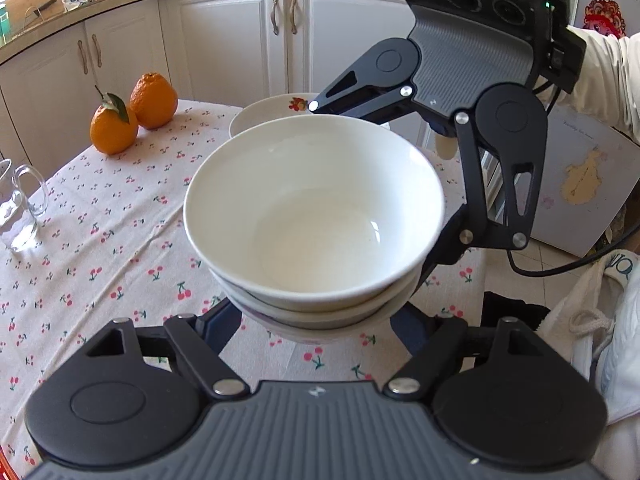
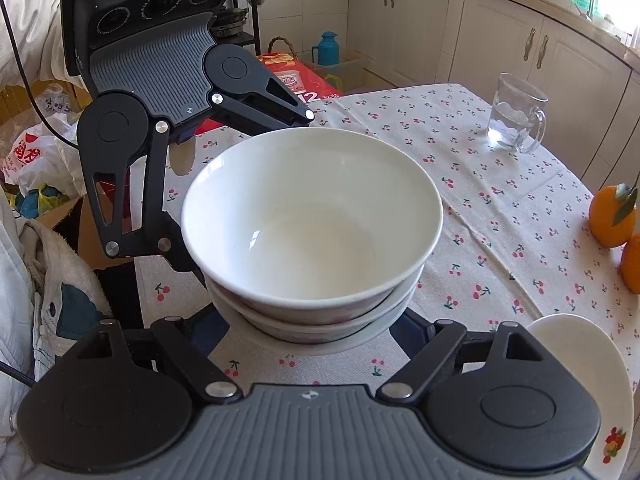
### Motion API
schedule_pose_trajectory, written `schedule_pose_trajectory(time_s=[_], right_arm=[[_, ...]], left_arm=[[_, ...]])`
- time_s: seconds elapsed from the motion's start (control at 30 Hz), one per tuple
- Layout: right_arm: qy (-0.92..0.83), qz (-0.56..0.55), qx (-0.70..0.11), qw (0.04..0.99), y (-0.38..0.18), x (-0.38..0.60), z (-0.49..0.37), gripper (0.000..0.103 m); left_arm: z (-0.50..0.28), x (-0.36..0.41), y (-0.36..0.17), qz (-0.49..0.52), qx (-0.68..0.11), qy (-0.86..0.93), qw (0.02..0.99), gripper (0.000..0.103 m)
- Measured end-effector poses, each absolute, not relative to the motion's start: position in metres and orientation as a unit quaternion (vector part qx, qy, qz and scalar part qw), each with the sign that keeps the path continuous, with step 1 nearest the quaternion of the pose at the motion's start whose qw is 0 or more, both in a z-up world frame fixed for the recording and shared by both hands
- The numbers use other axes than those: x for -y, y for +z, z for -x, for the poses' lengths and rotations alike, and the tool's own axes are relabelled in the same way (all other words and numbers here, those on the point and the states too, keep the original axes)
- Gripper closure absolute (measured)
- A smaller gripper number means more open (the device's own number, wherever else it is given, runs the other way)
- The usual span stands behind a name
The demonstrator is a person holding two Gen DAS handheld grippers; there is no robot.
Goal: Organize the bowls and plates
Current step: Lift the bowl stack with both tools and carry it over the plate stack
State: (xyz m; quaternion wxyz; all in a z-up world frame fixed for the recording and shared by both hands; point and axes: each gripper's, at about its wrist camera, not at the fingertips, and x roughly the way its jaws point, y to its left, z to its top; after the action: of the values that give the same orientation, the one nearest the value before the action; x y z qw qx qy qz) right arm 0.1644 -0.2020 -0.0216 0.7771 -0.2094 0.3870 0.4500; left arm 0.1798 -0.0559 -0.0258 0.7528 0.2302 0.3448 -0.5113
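Left of bowls: bare cherry-print tablecloth (image 1: 100,248), open passage.
Far left: two oranges (image 1: 132,112), clear glass mug (image 1: 20,208).
Behind: white fruit-patterned plate (image 1: 276,108).

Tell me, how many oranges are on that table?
2: one orange with a leaf near the tablecloth's edge, the second orange touching it just behind.

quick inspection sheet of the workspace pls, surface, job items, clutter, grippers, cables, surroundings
surface: table under a cherry-print cloth
job's things: stack of white bowls held between both grippers; fruit-print plate on the table
clutter: two oranges, glass mug
grippers: left gripper and right gripper flank the stack, jaws against its sides
cables: black cable trailing from the right gripper
surroundings: white cabinets, plastic bags on the floor
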Motion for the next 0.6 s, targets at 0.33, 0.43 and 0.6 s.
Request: schedule_pose_trajectory(time_s=[0.33,0.43,0.6], right_arm=[[0.423,0.224,-0.366,0.798,0.012,0.267,-0.176,0.014],[0.406,0.225,-0.368,0.806,0.017,0.289,-0.183,0.014],[0.383,0.227,-0.374,0.813,0.016,0.317,-0.192,0.014]], left_arm=[[-0.203,0.122,-0.001,-0.237,-0.3,-0.53,0.757,0.022],[-0.214,0.144,-0.002,-0.241,-0.29,-0.539,0.753,0.022],[-0.229,0.172,-0.007,-0.249,-0.281,-0.551,0.745,0.022]])
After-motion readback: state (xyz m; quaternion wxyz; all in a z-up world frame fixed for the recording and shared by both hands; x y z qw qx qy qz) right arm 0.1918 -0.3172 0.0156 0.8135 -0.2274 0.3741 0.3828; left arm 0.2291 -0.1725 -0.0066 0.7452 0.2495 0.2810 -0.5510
